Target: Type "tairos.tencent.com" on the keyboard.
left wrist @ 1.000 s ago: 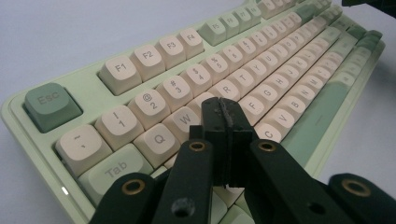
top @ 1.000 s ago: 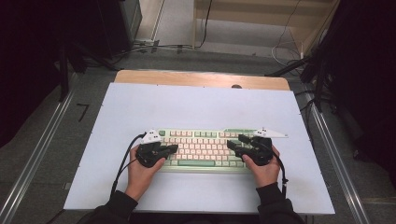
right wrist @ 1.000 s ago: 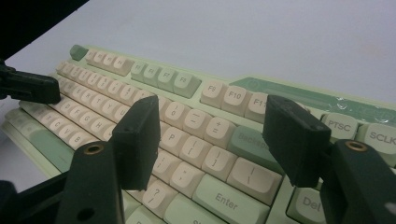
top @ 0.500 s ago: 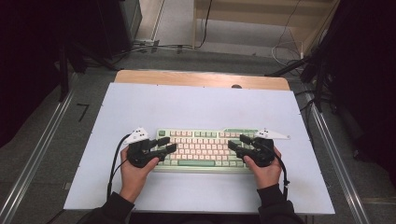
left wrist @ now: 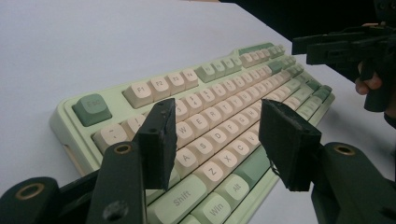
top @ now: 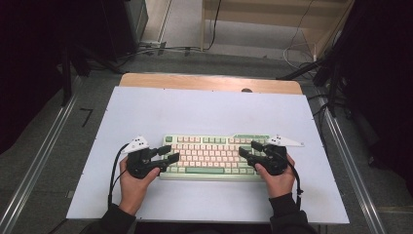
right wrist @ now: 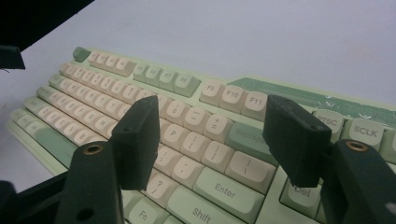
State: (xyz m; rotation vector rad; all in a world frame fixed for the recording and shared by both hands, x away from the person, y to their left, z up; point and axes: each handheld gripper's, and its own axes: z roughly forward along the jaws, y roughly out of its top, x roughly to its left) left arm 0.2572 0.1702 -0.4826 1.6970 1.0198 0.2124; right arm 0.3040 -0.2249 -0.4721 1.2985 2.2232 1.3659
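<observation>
A pale green keyboard (top: pixel 214 155) with cream keys lies across the near half of the white table top. My left gripper (top: pixel 169 153) is at the keyboard's left end, pointing right along it. Its jaws have just been opening and stand open with nothing pressed between them; in the left gripper view the gripper (left wrist: pixel 218 112) hovers over the keyboard (left wrist: pixel 219 135) near the Shift and letter keys. My right gripper (top: pixel 247 151) is at the right end, pointing left, also open. In the right gripper view the gripper (right wrist: pixel 212 108) hangs above the Enter key area of the keyboard (right wrist: pixel 196 140).
The white board (top: pixel 204 112) lies on a wooden table (top: pixel 209 82). Metal rails (top: pixel 34 165) run along both sides. Cables (top: pixel 160 48) trail on the floor beyond the far edge. Bare white surface lies beyond and in front of the keyboard.
My left gripper has drawn back to the left from the keyboard's left end and its jaws have spread apart. The right hand and the keyboard have stayed put.
</observation>
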